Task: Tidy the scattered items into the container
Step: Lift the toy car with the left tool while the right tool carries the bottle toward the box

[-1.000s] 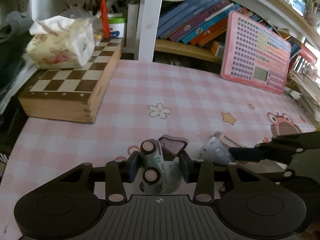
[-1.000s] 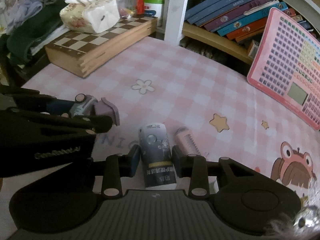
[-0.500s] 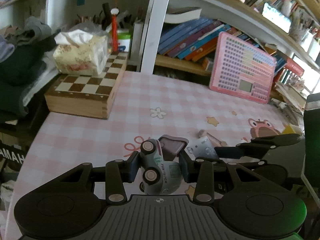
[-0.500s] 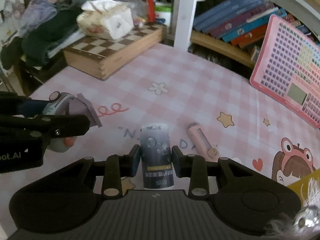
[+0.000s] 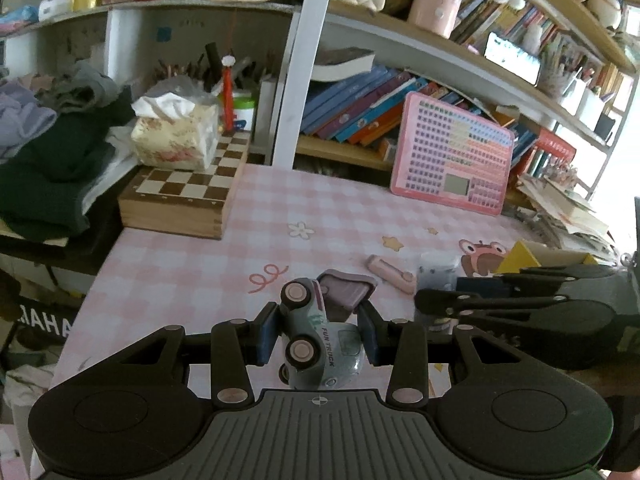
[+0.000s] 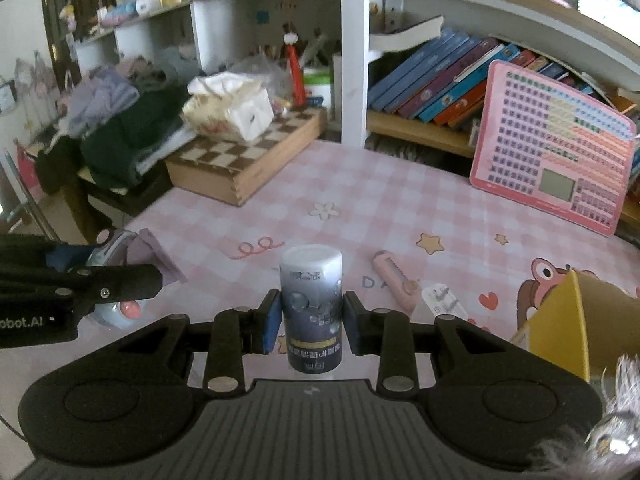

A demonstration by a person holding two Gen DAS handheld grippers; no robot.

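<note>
Two grippers aloft over the pink checked table (image 5: pixel 328 204), each pinching one item. Left gripper (image 5: pixel 319 334) clamped on a pale green toy truck (image 5: pixel 320 344), held tilted between the blue pads, nose toward the camera, purple tipper bed (image 5: pixel 346 292) raised at the far end. Right gripper (image 6: pixel 311 316) squeezed around a small dark bottle (image 6: pixel 312 304) with a white cap, upright between the pads. Left on the table: a pink box cutter (image 6: pixel 396 280) just ahead and right of the bottle, a small white packet (image 6: pixel 442 300) beside it. Yellow box (image 6: pixel 576 320) at the right edge, near the right gripper.
</note>
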